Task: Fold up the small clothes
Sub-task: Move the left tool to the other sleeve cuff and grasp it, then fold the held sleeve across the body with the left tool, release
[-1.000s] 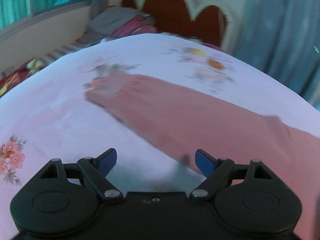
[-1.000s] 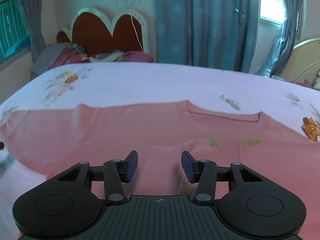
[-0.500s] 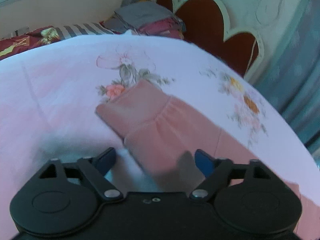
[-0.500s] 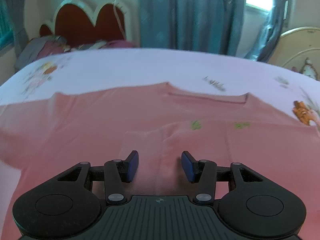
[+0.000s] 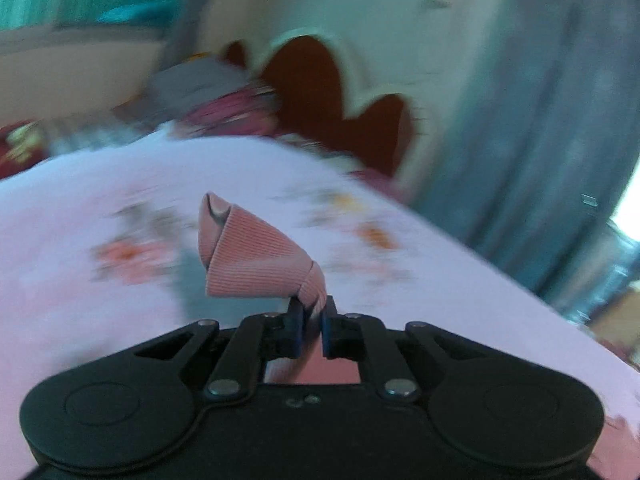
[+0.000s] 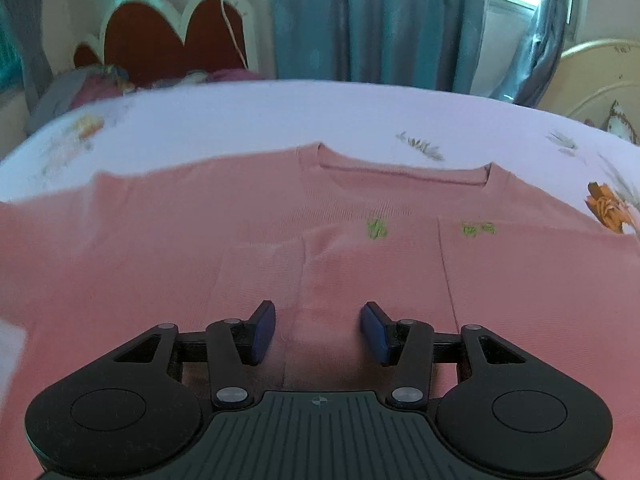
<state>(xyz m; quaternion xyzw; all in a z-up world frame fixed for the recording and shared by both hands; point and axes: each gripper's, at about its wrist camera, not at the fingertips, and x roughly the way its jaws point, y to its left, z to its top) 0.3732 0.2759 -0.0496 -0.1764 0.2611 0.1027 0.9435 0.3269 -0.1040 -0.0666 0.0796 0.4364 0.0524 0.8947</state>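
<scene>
Left gripper [image 5: 311, 312] has its jaws pinched tight on the sleeve cuff [image 5: 256, 256], and the ribbed pink cuff stands up off the bedsheet [image 5: 100, 320], curled over on itself ahead of the blue pads; everything behind it is blurred. Over on the right, the gripper [image 6: 318, 330] hangs with its jaws apart, nothing between the pads, just above the pink sweater [image 6: 160, 248]. The sweater lies spread flat on the floral sheet, neckline [image 6: 404, 172] toward the far side, two small green marks [image 6: 378, 228] on the chest, creases running down its front. The left sleeve runs off the left edge of the right wrist view. Beyond the bed, a red scalloped headboard [image 6: 160, 40] and blue curtains [image 6: 360, 20].
</scene>
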